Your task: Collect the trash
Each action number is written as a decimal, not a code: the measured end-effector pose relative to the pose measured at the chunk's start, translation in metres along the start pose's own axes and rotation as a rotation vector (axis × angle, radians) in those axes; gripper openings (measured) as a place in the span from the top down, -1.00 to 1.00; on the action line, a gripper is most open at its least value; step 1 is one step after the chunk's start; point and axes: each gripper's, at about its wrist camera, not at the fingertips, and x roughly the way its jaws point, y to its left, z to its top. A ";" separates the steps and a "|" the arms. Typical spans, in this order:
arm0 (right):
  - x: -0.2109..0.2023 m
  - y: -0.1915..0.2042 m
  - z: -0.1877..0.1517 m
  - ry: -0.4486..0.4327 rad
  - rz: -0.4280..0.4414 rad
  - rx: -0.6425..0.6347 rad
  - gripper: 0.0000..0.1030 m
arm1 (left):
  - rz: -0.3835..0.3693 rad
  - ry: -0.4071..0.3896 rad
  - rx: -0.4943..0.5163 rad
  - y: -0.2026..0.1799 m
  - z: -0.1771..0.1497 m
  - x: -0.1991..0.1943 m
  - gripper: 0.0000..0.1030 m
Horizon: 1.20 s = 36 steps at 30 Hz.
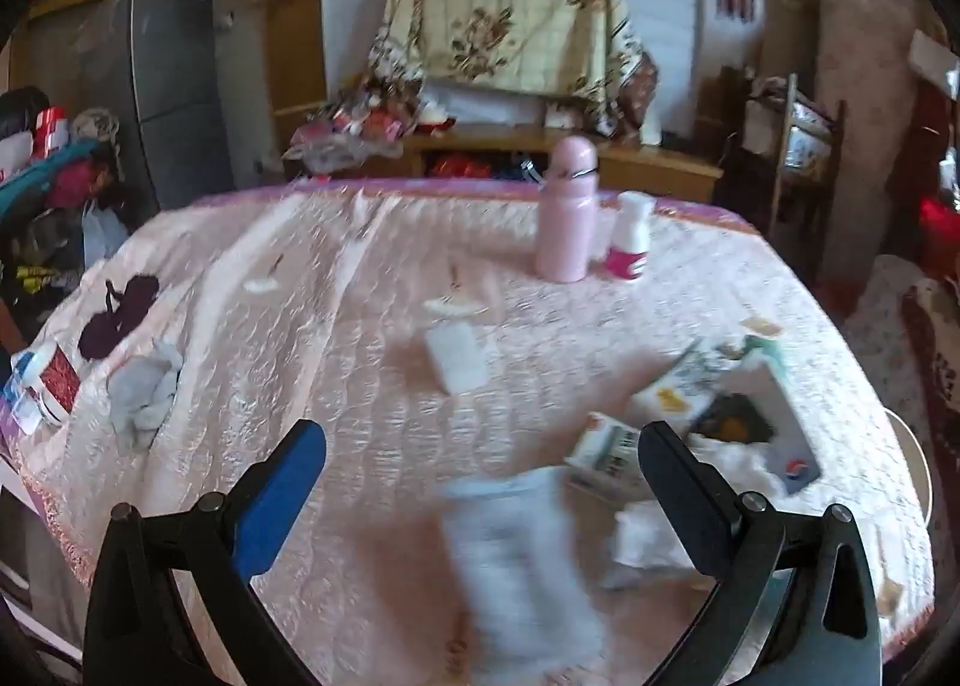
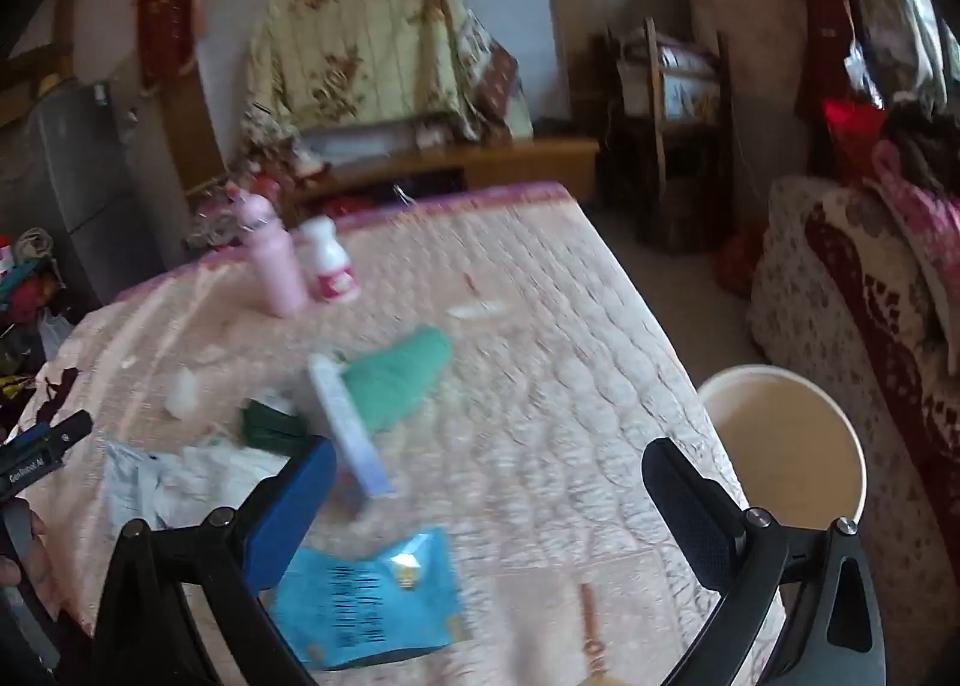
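Trash is spread over the pink quilted table [image 1: 336, 290]. From the left gripper's view: a blurred white wrapper [image 1: 516, 560] right under the gripper, crumpled tissue [image 1: 648, 536] at approx 3 o'clock of it, small printed carton [image 1: 606, 446] at 1 o'clock, torn box [image 1: 738, 386] further that way. White packet [image 1: 457, 356] mid-table. Pink bottle [image 1: 567, 209] at 12 o'clock, white bottle w/ pink label [image 1: 629, 236] just beside it. Grey rag [image 1: 144, 392] at 9 o'clock nr the edge. Left gripper [image 1: 483, 464] wide open, nothing btwn the jaws. Right gripper [image 2: 489, 482] also wide open, empty; blue packet [image 2: 372, 596] lies just below it, green cloth [image 2: 402, 380] at 11 o'clock. Pale bucket [image 2: 786, 434] stands off the table's edge at 3 o'clock
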 end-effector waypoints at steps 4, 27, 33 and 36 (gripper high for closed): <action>-0.030 0.023 0.003 -0.084 0.021 -0.037 -1.00 | -0.041 -0.050 -0.006 -0.012 -0.005 -0.028 -1.00; -0.087 0.055 -0.009 -0.246 0.060 -0.085 -1.00 | -0.039 -0.219 0.004 -0.034 -0.020 -0.085 -1.00; -0.089 0.061 -0.009 -0.248 0.056 -0.096 -1.00 | -0.036 -0.234 0.014 -0.035 -0.021 -0.089 -1.00; -0.089 0.063 -0.009 -0.250 0.058 -0.096 -1.00 | -0.034 -0.241 0.016 -0.034 -0.022 -0.091 -1.00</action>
